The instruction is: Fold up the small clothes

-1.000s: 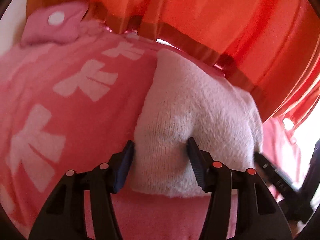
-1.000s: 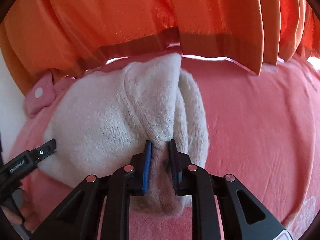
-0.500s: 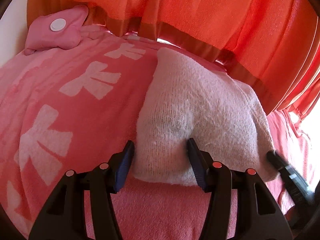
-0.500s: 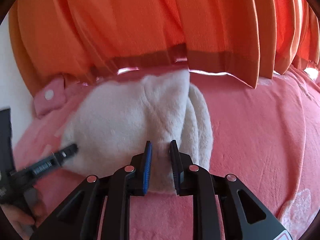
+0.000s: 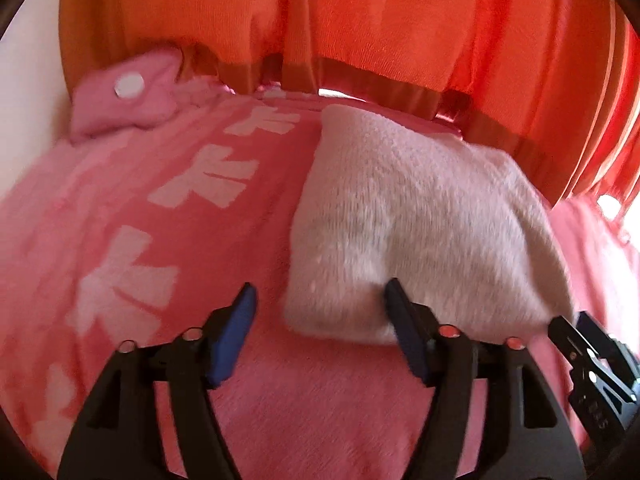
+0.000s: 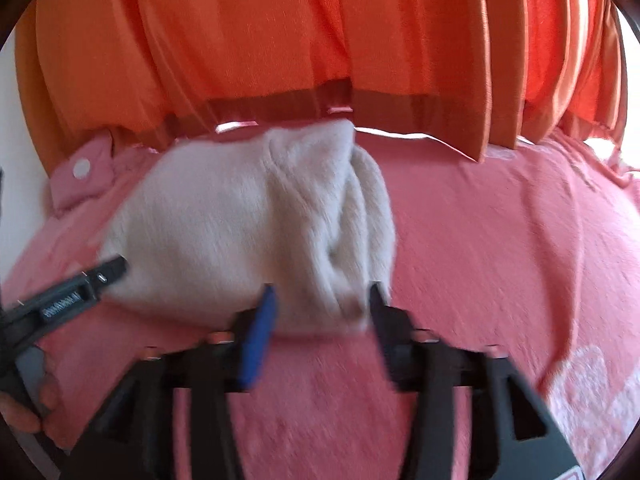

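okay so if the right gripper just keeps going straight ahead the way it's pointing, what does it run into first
Most likely the folded white knit garment: its near edge lies between the right gripper's jaws, which have just been opening. Depth is hard to judge; aimed lower, it would meet the pink blanket.

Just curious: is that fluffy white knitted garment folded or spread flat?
Folded. The fluffy white knitted garment lies as a compact bundle on the pink blanket, layered edges stacked at its right side.

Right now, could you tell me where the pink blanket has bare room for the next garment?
Free: the pink blanket right of the folded white garment, up to the orange curtain. Crowded: the near edge, with both open grippers, left and right.
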A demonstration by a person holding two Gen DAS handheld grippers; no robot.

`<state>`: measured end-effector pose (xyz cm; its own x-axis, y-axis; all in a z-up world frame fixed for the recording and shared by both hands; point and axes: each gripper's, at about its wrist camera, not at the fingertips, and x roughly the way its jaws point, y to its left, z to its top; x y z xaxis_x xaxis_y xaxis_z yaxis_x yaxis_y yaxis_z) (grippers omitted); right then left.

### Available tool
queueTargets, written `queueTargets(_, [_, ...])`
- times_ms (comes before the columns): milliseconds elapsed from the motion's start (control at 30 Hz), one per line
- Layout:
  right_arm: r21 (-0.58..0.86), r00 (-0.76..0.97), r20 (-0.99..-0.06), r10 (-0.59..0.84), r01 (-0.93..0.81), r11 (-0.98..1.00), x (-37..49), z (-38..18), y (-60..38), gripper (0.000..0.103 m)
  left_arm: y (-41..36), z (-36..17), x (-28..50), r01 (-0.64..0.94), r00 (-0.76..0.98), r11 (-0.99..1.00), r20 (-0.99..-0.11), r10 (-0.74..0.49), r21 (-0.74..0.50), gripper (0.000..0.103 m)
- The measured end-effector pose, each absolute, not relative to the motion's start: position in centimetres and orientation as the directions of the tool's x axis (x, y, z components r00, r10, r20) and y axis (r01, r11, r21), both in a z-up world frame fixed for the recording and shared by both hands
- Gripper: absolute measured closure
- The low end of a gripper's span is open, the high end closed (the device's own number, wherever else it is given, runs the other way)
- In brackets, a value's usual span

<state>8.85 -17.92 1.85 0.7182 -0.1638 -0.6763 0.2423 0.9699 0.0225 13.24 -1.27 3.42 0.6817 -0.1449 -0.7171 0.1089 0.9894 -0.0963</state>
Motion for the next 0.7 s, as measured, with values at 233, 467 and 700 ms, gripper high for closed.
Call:
queueTargets(233, [-0.039,0.682,-0.705,-0.194,0.235,0.971,4.9,0.4,-15.6,0.033,-1.7,2.1,8.1,0.140,0.683,0.990,-0.720,-0.123,-0.037,0.014])
queueTargets(467, [-0.108,0.664,-0.706,-0.246,0.243,0.964,3.4,-0.1,-14.6,0.030,-2.0,1.0,5.3,0.086,0.694,0.996,-0.718,-0.050,0.013,0.014])
queueTargets(700, [-0.058,0.648,-0.726,-0.230,0.276,0.959,2.4,-0.7,-15.8,0.028,-2.9,0.8,3.9,0.057,0.716,0.997,-0.698,-0.004,0.053,0.014])
